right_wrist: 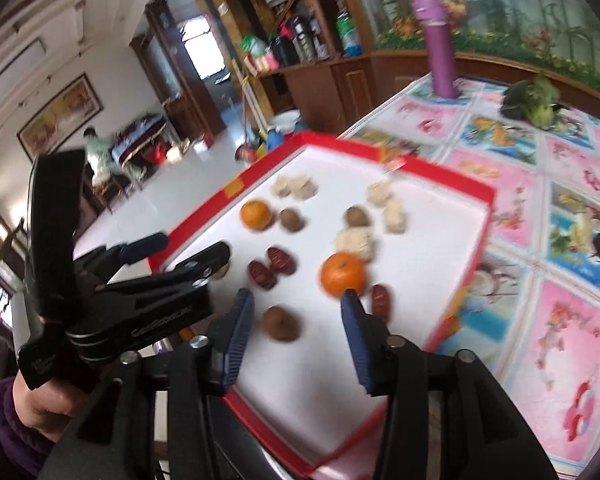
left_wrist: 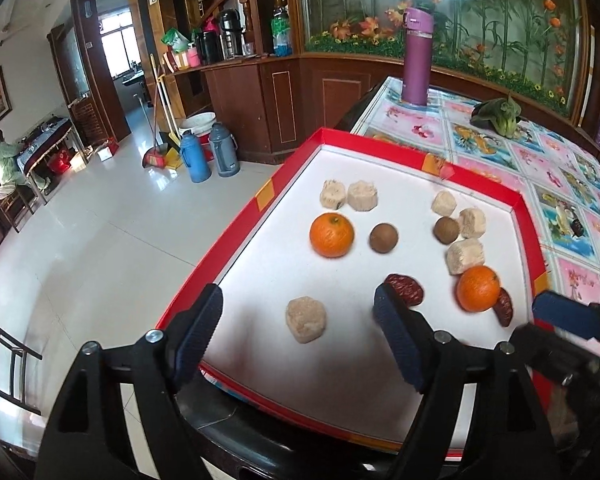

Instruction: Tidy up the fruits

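Observation:
A red-rimmed white tray (left_wrist: pixel 284 168) holds the fruit. Two oranges (left_wrist: pixel 331 235) (left_wrist: pixel 478 288) lie in it, with two brown round fruits (left_wrist: pixel 383 238) (left_wrist: pixel 446 230), dark red dates (left_wrist: pixel 406 288) (left_wrist: pixel 504 307) and several beige chunks. My left gripper (left_wrist: pixel 298 334) is open over the tray's near edge, and one beige chunk (left_wrist: pixel 306 319) lies between its fingers, untouched. My right gripper (right_wrist: pixel 296 340) is open too, with a third brown fruit (right_wrist: pixel 281 323) lying between its fingers. The near orange (right_wrist: pixel 343 274) sits just past the right fingertip. A blue pad of the right gripper shows at the right edge of the left wrist view.
The tray sits on a table with a flowered cloth (left_wrist: pixel 560 184). A purple bottle (left_wrist: pixel 417 56) and a leafy green vegetable (left_wrist: pixel 500 114) stand at the far end. A hand (right_wrist: pixel 40 400) holds the left gripper (right_wrist: pixel 172 254). Left of the table, the floor (left_wrist: pixel 100 240) lies far below.

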Demonstrator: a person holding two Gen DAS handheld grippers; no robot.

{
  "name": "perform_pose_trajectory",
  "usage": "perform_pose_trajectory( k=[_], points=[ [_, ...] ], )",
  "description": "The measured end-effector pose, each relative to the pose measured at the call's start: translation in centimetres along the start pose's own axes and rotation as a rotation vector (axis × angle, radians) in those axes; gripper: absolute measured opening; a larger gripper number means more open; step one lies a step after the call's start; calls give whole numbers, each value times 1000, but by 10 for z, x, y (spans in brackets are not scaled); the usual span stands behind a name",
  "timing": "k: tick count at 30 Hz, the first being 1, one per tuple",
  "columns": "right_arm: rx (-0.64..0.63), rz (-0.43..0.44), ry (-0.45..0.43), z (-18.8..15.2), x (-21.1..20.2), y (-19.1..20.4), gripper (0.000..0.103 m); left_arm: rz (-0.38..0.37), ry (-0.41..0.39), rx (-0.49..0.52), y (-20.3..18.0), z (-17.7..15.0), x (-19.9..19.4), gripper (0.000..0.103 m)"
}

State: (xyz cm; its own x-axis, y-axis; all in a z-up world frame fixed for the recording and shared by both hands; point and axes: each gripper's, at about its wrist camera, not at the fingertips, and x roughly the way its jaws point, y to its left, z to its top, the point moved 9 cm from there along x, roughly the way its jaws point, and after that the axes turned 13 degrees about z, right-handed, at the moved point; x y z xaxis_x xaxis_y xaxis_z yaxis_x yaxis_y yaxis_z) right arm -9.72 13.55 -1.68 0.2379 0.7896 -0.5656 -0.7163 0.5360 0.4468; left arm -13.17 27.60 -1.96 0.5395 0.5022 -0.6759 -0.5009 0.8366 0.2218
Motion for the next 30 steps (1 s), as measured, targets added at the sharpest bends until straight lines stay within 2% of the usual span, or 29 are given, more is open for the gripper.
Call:
perform_pose_trajectory(
  k=[6,9,13,16,19,22,24,27,30],
  points=[
    [61,-84,-57,4,-31,-43,47,-77,-32,38,-37,15,-23,86],
    [113,-167,-85,4,-56,-75,47,-124,-44,56,-64,28,-36,90],
    [124,-354,-149,9,-104,-115,49,-192,-61,86,-104,42,-59,92],
    [123,-453,-209,14,-142,-126,53,-222,-99,102,-127,51,-78,95],
    [67,-498,-279,21,-173,-115,59,-204,-145,97,-135,56,-95,99],
    [-10,-499,-359,31,-191,-90,72,-170,-171,76,-124,57,-104,103],
    [-52,-451,-405,36,-195,-67,80,-100,-200,42,-105,57,-106,103],
    [-83,-379,-412,37,-184,-38,80,11,-215,0,-76,54,-104,103],
    [-87,-314,-387,38,-163,-19,80,59,-209,-39,-45,50,-103,103]
  ],
)
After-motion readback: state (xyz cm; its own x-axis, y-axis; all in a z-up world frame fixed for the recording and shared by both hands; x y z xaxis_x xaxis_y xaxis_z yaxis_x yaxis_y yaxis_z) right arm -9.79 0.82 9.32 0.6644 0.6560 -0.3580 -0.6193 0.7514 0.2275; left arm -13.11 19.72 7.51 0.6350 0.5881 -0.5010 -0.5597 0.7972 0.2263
